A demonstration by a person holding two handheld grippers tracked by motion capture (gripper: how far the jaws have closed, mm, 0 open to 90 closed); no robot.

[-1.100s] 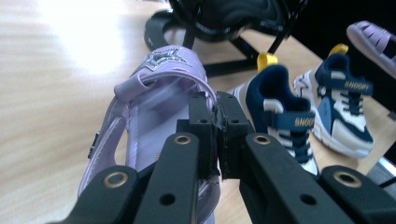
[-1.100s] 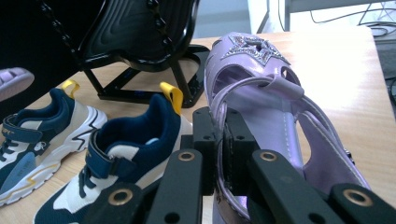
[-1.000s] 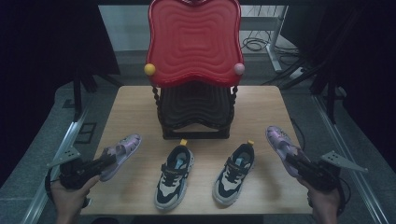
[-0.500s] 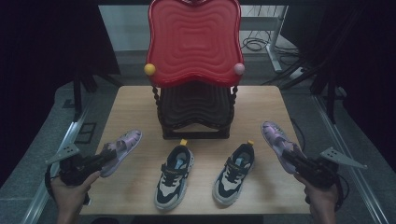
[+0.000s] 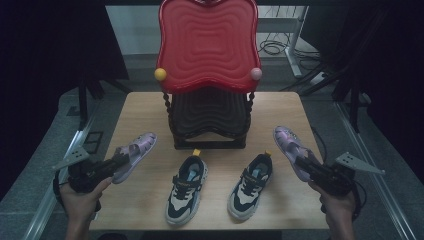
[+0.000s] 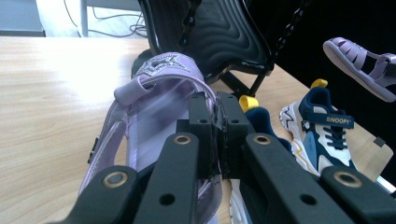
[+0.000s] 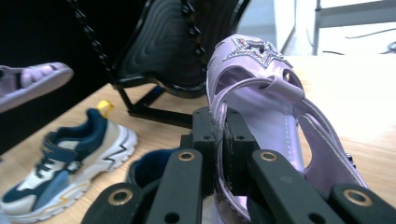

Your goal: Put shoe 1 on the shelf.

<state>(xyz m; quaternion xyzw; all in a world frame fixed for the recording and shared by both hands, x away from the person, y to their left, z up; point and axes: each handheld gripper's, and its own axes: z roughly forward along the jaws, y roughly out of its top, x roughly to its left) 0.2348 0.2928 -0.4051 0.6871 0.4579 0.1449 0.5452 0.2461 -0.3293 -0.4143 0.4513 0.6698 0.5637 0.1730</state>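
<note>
Purple sandals, 2 of them, hang off the table at its left [image 5: 131,155] and right [image 5: 292,150], each heel pinched in my closed left gripper [image 5: 116,163] and right gripper [image 5: 306,166], so I'd keep both level toward the black rack [image 5: 210,117].

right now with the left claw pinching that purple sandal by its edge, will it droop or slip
The sandal probably droops little: its sole looks stiff. It's likely light, being mostly open straps. The left claw pinches only a thin edge, so it may swivel.
</note>
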